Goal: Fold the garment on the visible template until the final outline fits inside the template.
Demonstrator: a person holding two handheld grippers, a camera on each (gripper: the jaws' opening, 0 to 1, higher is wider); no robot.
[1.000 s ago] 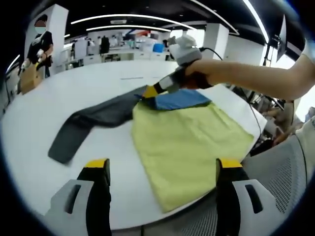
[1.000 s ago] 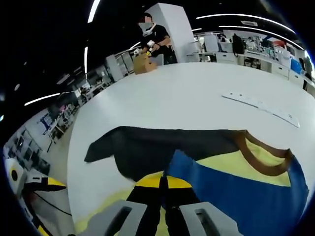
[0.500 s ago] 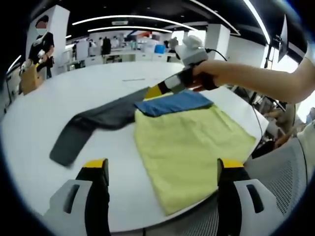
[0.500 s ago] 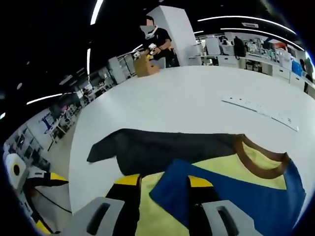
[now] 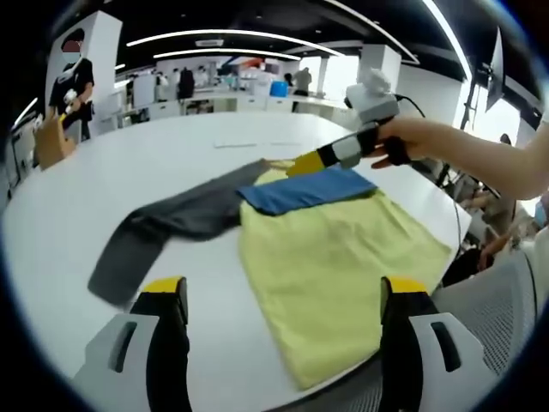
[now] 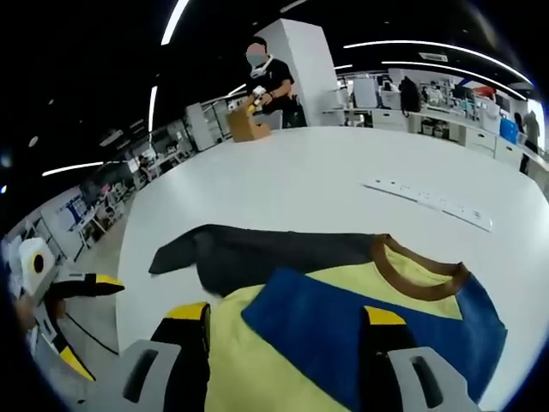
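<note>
over the desk, right hand-held gripper now wide, blue sleeve released and folded in; left hand-held gripper wide; dark sleeve next.

The left gripper view looks from the near edge of the white table across its top, set back and a little above, with its own hand-held gripper rising at the bottom. The right gripper view sits lower and closer over the shirt, facing across the table toward a person at the far rim. Both views share the shirt, its dark sleeve and that person.
</note>
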